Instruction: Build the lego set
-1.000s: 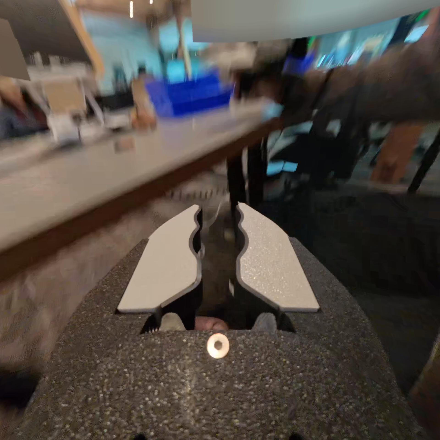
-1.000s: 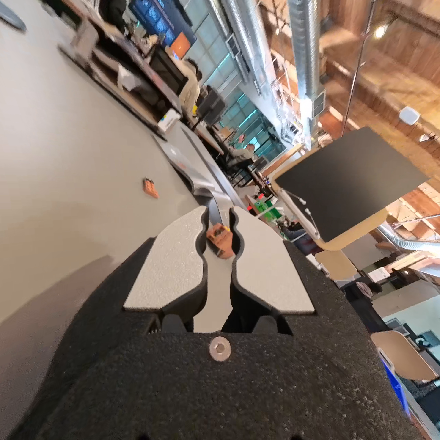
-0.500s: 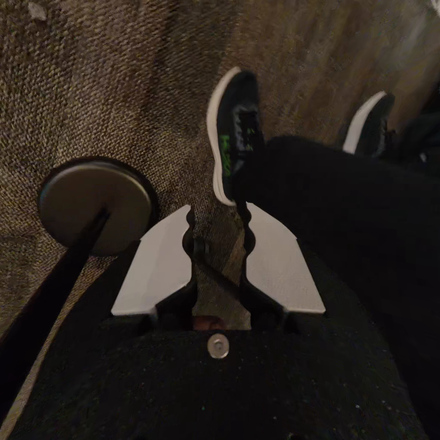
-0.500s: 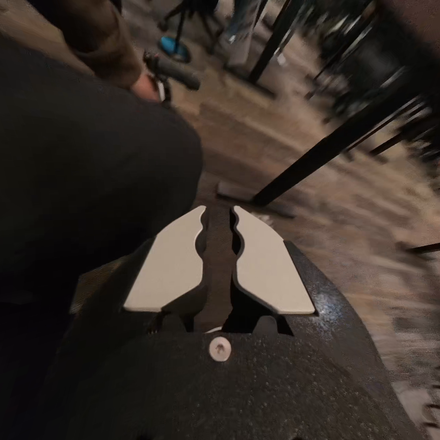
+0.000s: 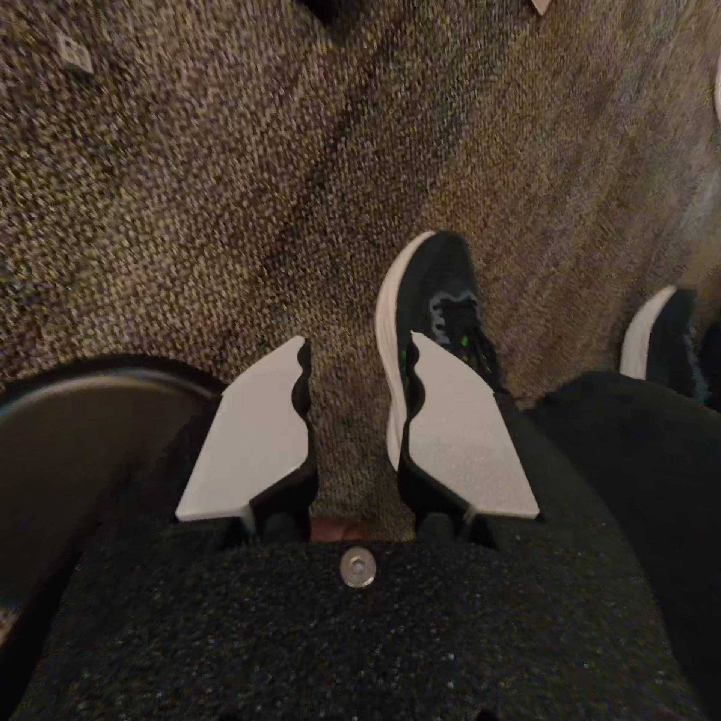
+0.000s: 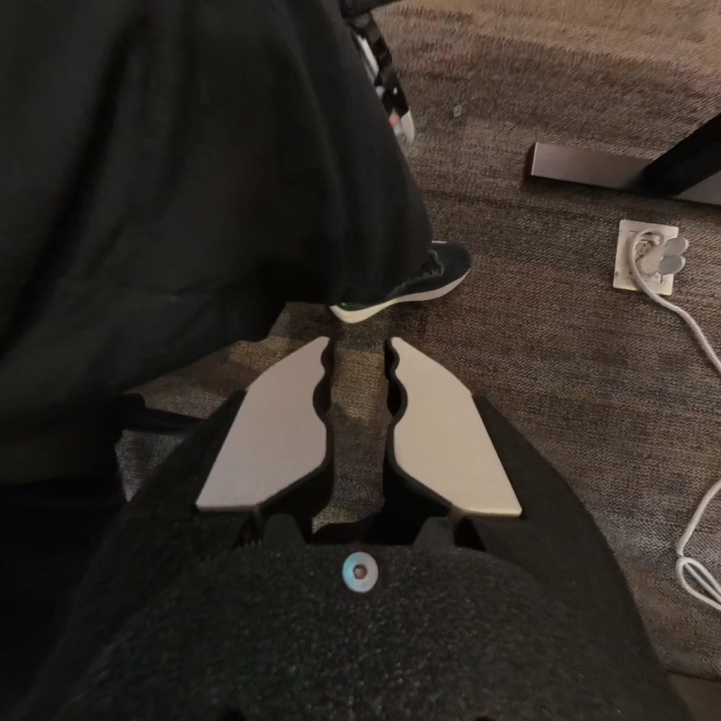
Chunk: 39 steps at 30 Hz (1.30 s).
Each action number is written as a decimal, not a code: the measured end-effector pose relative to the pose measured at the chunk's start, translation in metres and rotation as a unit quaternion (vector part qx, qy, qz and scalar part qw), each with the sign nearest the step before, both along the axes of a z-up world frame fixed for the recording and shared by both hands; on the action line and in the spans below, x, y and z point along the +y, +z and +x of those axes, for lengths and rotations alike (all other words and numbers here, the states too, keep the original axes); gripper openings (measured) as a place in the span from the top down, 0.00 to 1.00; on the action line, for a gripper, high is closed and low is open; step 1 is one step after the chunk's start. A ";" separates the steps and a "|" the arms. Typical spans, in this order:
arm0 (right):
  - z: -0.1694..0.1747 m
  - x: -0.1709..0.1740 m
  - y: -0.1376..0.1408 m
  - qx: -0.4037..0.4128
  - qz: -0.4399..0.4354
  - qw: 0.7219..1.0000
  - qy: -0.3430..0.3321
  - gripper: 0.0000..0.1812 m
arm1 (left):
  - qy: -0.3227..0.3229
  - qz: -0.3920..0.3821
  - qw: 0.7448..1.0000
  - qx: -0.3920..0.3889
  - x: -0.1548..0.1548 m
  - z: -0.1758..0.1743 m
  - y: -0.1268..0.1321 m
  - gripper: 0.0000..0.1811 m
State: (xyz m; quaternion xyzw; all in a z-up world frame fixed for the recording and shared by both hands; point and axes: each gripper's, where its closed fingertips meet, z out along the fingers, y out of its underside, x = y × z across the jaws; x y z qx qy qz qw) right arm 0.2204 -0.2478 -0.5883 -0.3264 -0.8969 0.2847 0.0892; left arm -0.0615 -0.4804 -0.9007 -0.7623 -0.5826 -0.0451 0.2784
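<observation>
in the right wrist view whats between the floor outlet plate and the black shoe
Only bare carpet lies between the floor outlet plate and the black shoe, as the right wrist view shows.

Floor is speckled brown-grey carpet (image 5: 234,195). On it: black shoe with white sole (image 5: 429,312), second one (image 5: 659,335) to its right, round dark metal base plate (image 5: 97,421) near left. Right wrist view: white floor outlet (image 6: 645,255) far right with white cable (image 6: 694,331) trailing nearer.
</observation>
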 end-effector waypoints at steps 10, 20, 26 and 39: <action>0.019 0.015 -0.084 -0.165 0.054 0.985 0.010 0.87 | 0.044 -0.081 0.989 0.112 -0.051 -0.093 -0.095 0.72; -0.012 0.021 -0.109 -0.250 0.020 0.965 -0.070 0.88 | 0.042 -0.141 0.973 0.176 -0.074 -0.201 -0.146 0.72; -0.033 0.015 -0.101 -0.244 0.000 0.966 -0.090 0.89 | 0.023 -0.176 0.969 0.173 -0.077 -0.237 -0.163 0.75; -0.033 0.000 -0.089 -0.226 -0.030 0.966 -0.120 0.91 | -0.026 -0.199 0.977 0.075 -0.068 -0.225 -0.196 0.90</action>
